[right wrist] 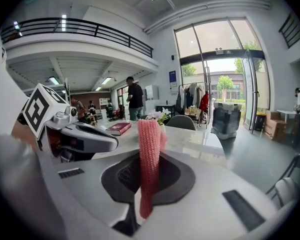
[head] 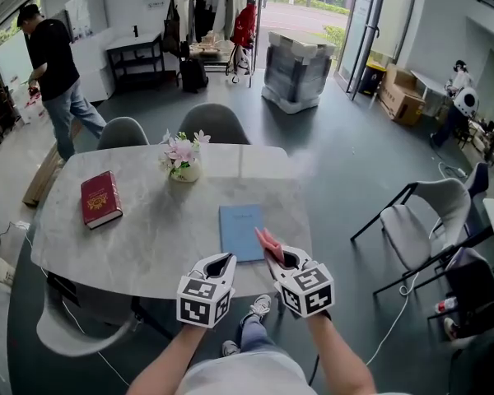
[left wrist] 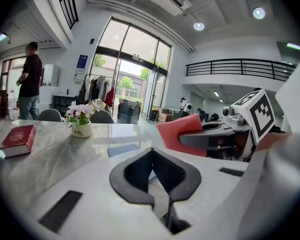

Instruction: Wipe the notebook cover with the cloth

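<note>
A blue notebook (head: 240, 230) lies flat on the marble table (head: 156, 237) near its front edge; a strip of it also shows as the notebook (left wrist: 123, 149) in the left gripper view. My right gripper (head: 278, 258) is shut on a pink knitted cloth (head: 267, 242), held just above the notebook's near right corner. In the right gripper view the cloth (right wrist: 150, 154) stands upright, clamped between the jaws of the right gripper (right wrist: 149, 156). My left gripper (head: 222, 262) hovers at the notebook's near left corner, shut and empty; its tips meet at the left gripper (left wrist: 151, 151).
A red book (head: 100, 198) lies at the table's left. A small flower pot (head: 184, 161) stands at the far middle. Grey chairs (head: 216, 124) sit behind the table, another chair (head: 424, 220) to the right. A person (head: 56, 76) stands at far left.
</note>
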Demonstrator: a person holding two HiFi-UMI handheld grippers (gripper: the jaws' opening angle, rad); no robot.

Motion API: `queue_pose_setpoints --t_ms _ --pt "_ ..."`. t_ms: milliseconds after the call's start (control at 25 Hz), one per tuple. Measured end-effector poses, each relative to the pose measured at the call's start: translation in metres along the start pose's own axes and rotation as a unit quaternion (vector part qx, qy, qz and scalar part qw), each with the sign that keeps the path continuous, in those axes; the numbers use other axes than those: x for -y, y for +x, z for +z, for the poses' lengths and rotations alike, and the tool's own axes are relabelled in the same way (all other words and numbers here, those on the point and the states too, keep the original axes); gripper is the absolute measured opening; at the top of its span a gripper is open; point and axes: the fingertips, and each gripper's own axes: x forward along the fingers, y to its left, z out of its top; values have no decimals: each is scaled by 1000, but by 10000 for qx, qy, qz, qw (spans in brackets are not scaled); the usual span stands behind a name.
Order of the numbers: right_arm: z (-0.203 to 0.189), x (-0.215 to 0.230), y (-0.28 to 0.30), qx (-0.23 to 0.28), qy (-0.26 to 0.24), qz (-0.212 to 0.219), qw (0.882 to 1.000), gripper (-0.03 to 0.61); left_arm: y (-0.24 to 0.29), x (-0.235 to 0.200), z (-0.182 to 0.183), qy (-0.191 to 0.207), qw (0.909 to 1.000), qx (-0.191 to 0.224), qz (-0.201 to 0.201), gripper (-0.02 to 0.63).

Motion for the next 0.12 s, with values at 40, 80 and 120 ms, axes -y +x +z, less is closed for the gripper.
queue_pose_setpoints --t_ms 40,80,120 --pt "0 0 0 0 1 -4 10000 15 0 0 0 -3 10000 3 -3 8" --pt "1 -1 0 1 1 -9 10000 15 -1 -1 1 -6 10000 7 -7 8" --pt "1 -1 -1 3 1 -14 10000 15 -1 -1 1 -9 10000 12 -10 8"
